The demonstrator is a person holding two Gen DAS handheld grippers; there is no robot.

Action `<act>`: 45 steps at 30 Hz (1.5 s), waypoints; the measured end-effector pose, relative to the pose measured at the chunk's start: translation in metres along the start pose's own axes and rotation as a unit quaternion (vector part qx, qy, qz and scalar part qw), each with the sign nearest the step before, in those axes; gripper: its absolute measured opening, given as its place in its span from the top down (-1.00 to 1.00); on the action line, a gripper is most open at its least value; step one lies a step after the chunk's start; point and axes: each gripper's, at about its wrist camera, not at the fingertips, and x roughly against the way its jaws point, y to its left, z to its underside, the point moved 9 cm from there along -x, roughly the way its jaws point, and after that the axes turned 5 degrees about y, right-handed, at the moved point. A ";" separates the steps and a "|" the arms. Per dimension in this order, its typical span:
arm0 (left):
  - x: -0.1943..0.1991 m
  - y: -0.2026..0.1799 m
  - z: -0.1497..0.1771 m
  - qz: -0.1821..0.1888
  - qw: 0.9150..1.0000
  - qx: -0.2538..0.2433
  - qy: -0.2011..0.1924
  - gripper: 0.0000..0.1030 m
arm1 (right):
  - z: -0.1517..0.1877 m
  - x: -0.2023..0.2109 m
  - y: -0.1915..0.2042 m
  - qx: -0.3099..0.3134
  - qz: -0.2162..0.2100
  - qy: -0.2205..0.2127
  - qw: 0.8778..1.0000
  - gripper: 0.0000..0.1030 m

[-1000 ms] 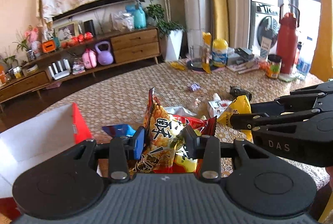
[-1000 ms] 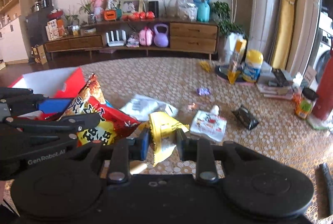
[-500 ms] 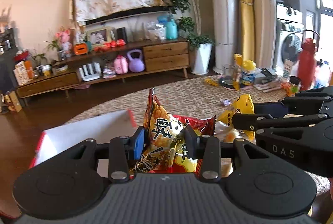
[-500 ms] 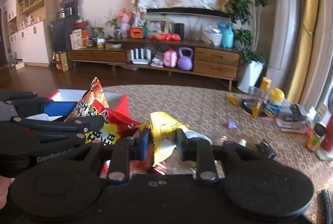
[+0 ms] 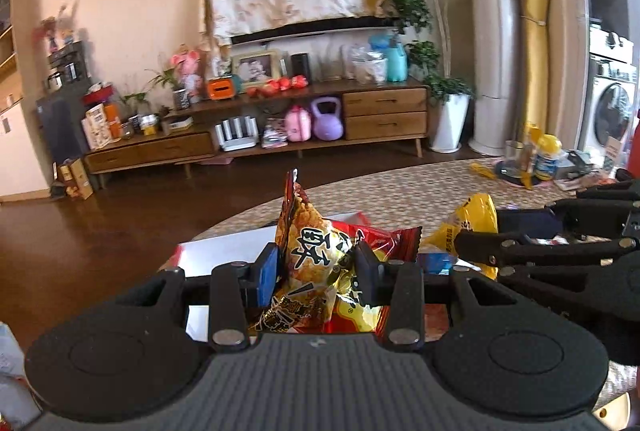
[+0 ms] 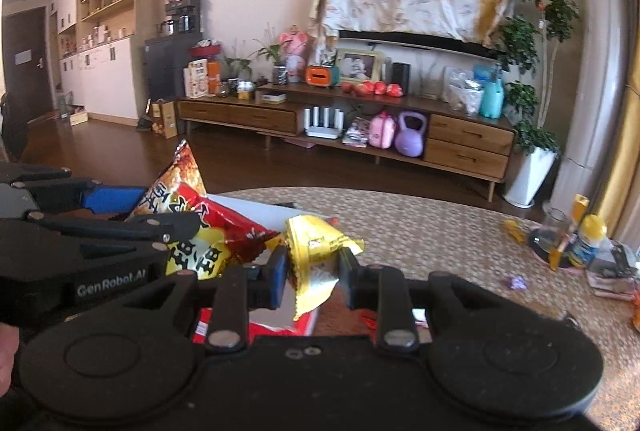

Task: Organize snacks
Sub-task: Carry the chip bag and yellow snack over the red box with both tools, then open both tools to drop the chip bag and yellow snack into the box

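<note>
My left gripper point(image 5: 316, 271) is shut on a red and yellow snack bag point(image 5: 316, 251) with black characters, held upright above a red-edged white box point(image 5: 224, 247). My right gripper point(image 6: 314, 269) is shut on a small yellow snack packet point(image 6: 316, 243), held just right of the left one, over the box's near corner point(image 6: 304, 325). The red bag also shows in the right wrist view point(image 6: 200, 227), and the yellow packet in the left wrist view point(image 5: 468, 223). Each gripper shows side-on in the other's view.
The round table point(image 6: 440, 231) has a woven mat. At its far right stand a yellow-lidded tub point(image 6: 588, 241), a glass point(image 6: 554, 221) and loose wrappers point(image 6: 516, 283). A blue packet point(image 5: 434, 263) lies by the box. Beyond the table are dark wood floor and a low cabinet point(image 5: 360, 119).
Both grippers have swung left with their bags, from over the table's loose snacks to above the red-edged box. Both grips are unchanged.
</note>
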 end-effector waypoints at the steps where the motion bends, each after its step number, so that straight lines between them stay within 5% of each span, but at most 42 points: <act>1: -0.002 0.007 0.000 -0.005 1.000 0.001 0.001 0.23 | -0.001 -0.003 0.006 0.003 -0.004 0.001 1.000 0.52; 19: -0.088 0.095 0.032 -0.050 0.995 0.044 0.068 0.23 | 0.007 -0.093 0.068 0.018 -0.009 0.072 0.997 0.52; 30: -0.135 0.104 0.047 -0.053 0.992 0.053 0.102 0.23 | 0.030 -0.129 0.067 0.015 0.006 0.119 0.993 0.51; 39: -0.126 0.095 0.064 -0.079 0.991 0.048 0.096 0.23 | 0.036 -0.134 0.064 0.019 0.006 0.130 0.991 0.37; 42: -0.118 0.095 0.065 -0.091 0.990 0.055 0.090 0.04 | 0.036 -0.131 0.063 0.019 0.003 0.130 0.991 0.32; 44: -0.109 0.095 0.065 -0.101 0.990 0.063 0.078 -0.34 | 0.035 -0.127 0.061 0.017 0.000 0.126 0.992 0.13; 45: -0.105 0.095 0.064 -0.107 0.990 0.064 0.070 -0.37 | 0.034 -0.124 0.061 0.016 -0.001 0.123 0.992 0.04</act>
